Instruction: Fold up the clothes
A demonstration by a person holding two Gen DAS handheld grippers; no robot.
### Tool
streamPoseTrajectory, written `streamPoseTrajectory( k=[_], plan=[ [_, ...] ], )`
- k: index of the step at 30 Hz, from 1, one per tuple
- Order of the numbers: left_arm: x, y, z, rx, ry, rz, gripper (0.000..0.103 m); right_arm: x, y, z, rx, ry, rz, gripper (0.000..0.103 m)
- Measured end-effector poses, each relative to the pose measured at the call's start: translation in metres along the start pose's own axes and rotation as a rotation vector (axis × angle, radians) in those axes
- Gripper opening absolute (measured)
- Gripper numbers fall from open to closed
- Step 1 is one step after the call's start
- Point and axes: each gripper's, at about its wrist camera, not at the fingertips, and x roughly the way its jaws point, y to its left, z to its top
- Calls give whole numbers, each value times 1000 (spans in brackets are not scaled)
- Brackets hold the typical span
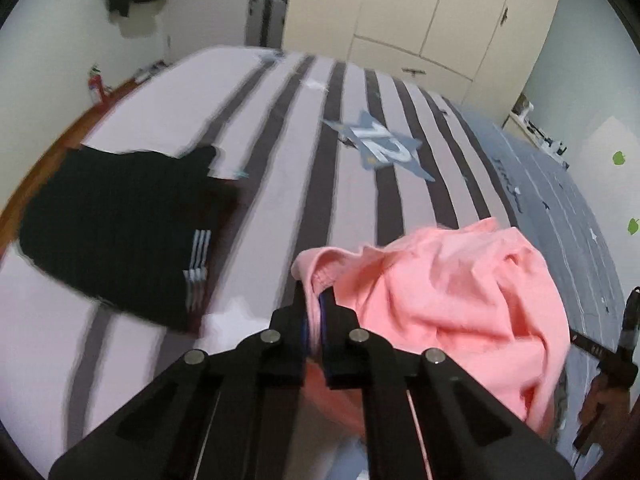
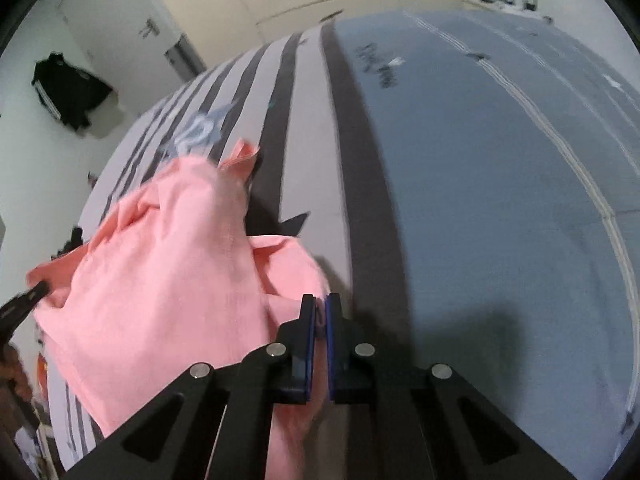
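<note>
Left tongs (image 1: 316, 312): clenched on an edge of the pink garment (image 1: 452, 304), cloth pinched between the blue-lined pads.
Right tongs (image 2: 319, 320): clenched on another edge of the same garment, so the cloth hung between both grips, likely to be spread.
Pink garment: raised above the bed (image 1: 288, 152), bunched and creased; thin, soft woven fabric, floppy.
Black garment (image 1: 120, 224): flat on the bed to the left, compact shape, white stripes at one edge.
Bed: smooth cover, pale with dark stripes, grey-blue on the right.
</note>
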Motion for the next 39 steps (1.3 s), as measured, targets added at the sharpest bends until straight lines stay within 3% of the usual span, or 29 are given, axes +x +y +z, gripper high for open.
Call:
streamPoseTrajectory(
  k=[2, 7, 10, 14, 17, 23, 26, 28, 30, 34, 38, 39],
  plan=[
    [-27, 26, -13, -18, 15, 20, 4, -17, -5, -10, -3, -2, -3, 4],
    [-80, 74, -82, -95, 145, 129, 3, -43, -3, -48, -53, 43, -50, 0],
    [-111, 102, -124, -142, 226, 196, 3, -56, -17, -71, -9, 80, -78, 0],
    [-128, 111, -164, -104, 274, 242, 3, -66, -25, -101, 12, 135, -58, 0],
    [-139, 100, -176, -82, 274, 231, 3, -61, -12, -101, -14, 141, -27, 0],
    [-160, 80, -199, -38, 273, 211, 3, -31, 37, -59, -67, 85, 60, 11],
    [-170, 55, -160, -15, 114, 139, 15, -20, 63, -35, -89, 47, 89, 26],
    [-161, 37, -134, 24, 15, 104, 47, -16, 81, -23, -102, 19, 106, 38],
    [-137, 22, -109, 46, -33, 57, 55, -13, 95, -11, -108, -7, 122, 44],
    [-64, 3, -73, 59, -22, 20, 56, 12, 129, 18, -112, -6, 144, 53],
    [5, -11, -73, -9, 104, -83, 56, 48, 150, 28, -122, 98, 133, 54],
    [10, -16, -76, -1, 120, -104, 52, 57, 154, 28, -134, 126, 120, 54]
  ],
)
